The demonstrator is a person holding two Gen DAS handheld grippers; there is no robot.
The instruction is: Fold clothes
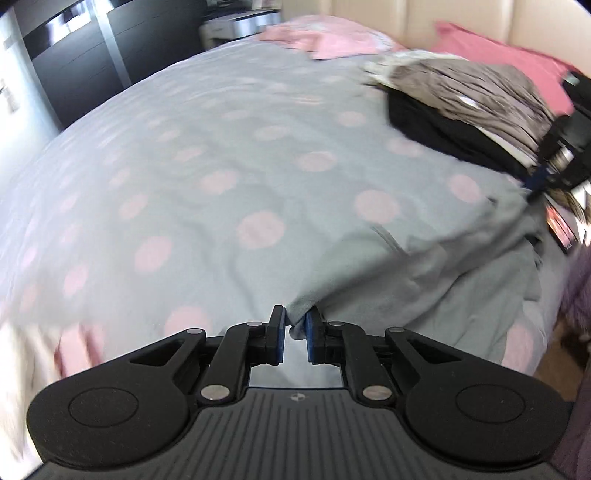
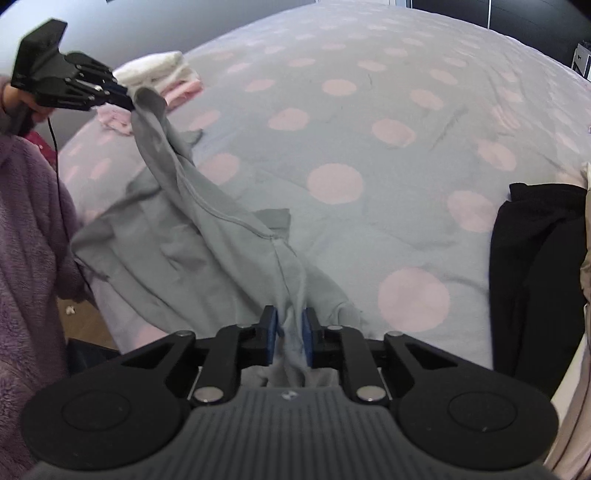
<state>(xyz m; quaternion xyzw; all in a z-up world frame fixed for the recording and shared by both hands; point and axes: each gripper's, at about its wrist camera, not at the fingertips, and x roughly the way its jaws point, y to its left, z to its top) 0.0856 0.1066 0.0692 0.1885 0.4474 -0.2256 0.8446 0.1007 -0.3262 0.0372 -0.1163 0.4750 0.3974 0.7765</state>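
1. Left wrist view: mounted behind the left hand-held gripper (image 1: 295,328), looking steeply down and forward across the bed (image 1: 184,166). The headboard (image 1: 443,22) lies at 1 o'clock, the dark wardrobe (image 1: 92,55) at 11 o'clock.
2. Right wrist view: mounted behind the right hand-held gripper (image 2: 290,328), close above the same bed, angled down.
3. Shared ground: the spotted cover, the grey garment (image 2: 207,236) and the black clothing (image 2: 535,277).
4. Each view catches the other unit: right at 3 o'clock, left at 10 o'clock.
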